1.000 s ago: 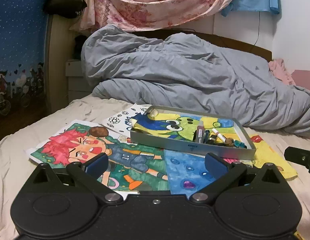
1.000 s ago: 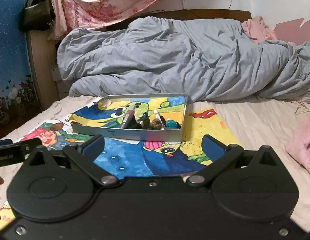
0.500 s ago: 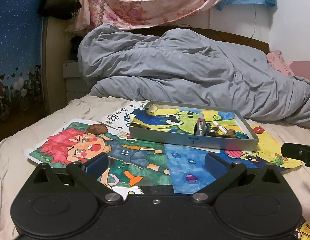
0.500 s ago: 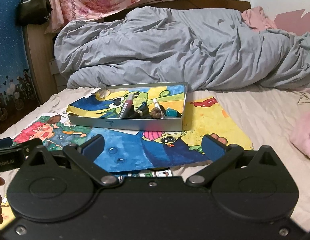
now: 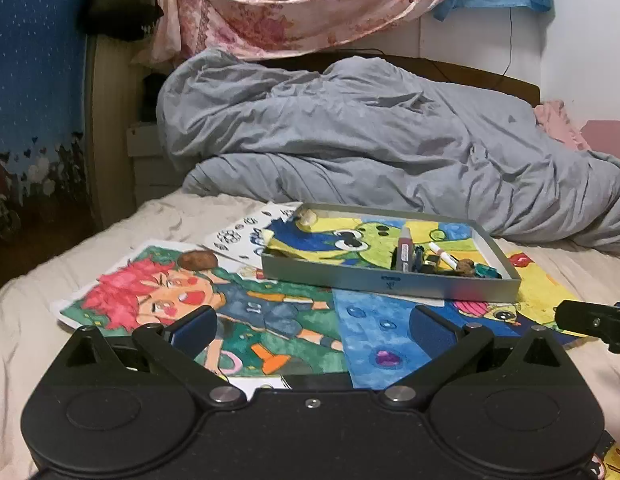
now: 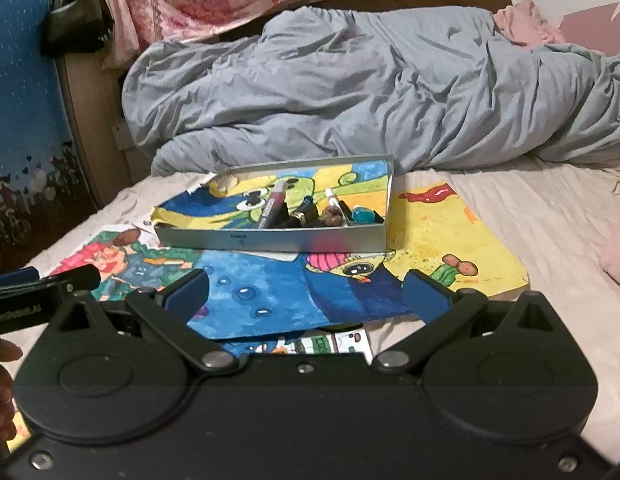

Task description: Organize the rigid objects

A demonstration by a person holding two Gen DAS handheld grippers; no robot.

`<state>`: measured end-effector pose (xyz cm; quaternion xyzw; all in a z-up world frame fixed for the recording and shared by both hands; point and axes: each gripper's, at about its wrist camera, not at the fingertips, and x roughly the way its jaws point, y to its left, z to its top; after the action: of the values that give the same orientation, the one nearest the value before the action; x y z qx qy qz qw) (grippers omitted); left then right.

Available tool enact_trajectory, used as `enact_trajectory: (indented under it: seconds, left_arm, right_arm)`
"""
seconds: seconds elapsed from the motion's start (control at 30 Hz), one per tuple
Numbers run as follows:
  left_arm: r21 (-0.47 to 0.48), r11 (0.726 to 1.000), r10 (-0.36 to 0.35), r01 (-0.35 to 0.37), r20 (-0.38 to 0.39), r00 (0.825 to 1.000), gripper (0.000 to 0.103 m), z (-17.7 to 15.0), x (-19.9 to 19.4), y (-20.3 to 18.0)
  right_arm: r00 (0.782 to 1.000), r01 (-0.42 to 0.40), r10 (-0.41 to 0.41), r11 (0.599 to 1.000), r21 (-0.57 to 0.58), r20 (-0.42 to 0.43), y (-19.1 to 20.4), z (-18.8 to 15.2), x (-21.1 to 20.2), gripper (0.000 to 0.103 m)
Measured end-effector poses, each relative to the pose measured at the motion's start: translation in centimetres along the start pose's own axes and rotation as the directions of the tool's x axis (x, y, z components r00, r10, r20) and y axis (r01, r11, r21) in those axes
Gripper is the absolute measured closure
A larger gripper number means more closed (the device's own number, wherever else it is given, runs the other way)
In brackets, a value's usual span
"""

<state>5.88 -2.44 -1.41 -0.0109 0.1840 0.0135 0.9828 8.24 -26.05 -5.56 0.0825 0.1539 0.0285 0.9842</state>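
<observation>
Grey and thin-walled, a shallow rectangular tray (image 5: 389,280) sits on glossy, brightly painted paper drawings (image 5: 270,312) spread flat over a wrinkled cream bedsheet (image 5: 26,320). Its floor carries a frog picture, and in its right part lie a slim marker (image 5: 404,249), a white-capped pen (image 5: 441,255), a rough brown lump and a teal bit. A second brown lump (image 5: 197,260), rounded and matte, rests on the red-haired drawing just left of the tray. A heavily creased grey duvet (image 5: 369,148) crowds the tray's far edge; the sheet to the right lies bare. The left gripper (image 5: 311,330) hovers low, fingers spread wide and holding nothing, the tray ahead and slightly right. The right gripper (image 6: 306,296) is likewise parted and empty, with the tray (image 6: 270,240) straight ahead, slightly left.
</observation>
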Motion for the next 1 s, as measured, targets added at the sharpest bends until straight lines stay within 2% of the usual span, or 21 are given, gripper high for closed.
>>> enact_trajectory:
  seconds: [0.13, 0.33, 0.67, 1.0]
  left_arm:
    - [0.009, 1.000, 0.007, -0.007, 0.038, 0.999, 0.001, 0.5, -0.6, -0.2]
    - [0.000, 1.000, -0.004, 0.004, 0.064, 0.998, 0.001, 0.4, -1.4, 0.3]
    - [-0.049, 0.999, 0.019, -0.017, 0.036, 0.999, 0.001, -0.4, -0.5, 1.4]
    - [-0.049, 0.999, 0.009, -0.008, 0.038, 0.999, 0.001, -0.5, -0.3, 1.3]
  right_arm:
    - [0.998, 0.038, -0.037, 0.999, -0.031, 0.043, 0.4, -0.1, -0.7, 0.000]
    - [0.994, 0.054, -0.049, 0.998, -0.044, 0.098, 0.6, 0.4, -1.7, 0.000]
    - [0.997, 0.055, -0.054, 0.998, -0.028, 0.056, 0.0, 0.4, -0.3, 0.000]
    - [0.996, 0.060, -0.059, 0.998, -0.021, 0.065, 0.2, 0.1, -0.3, 0.000]
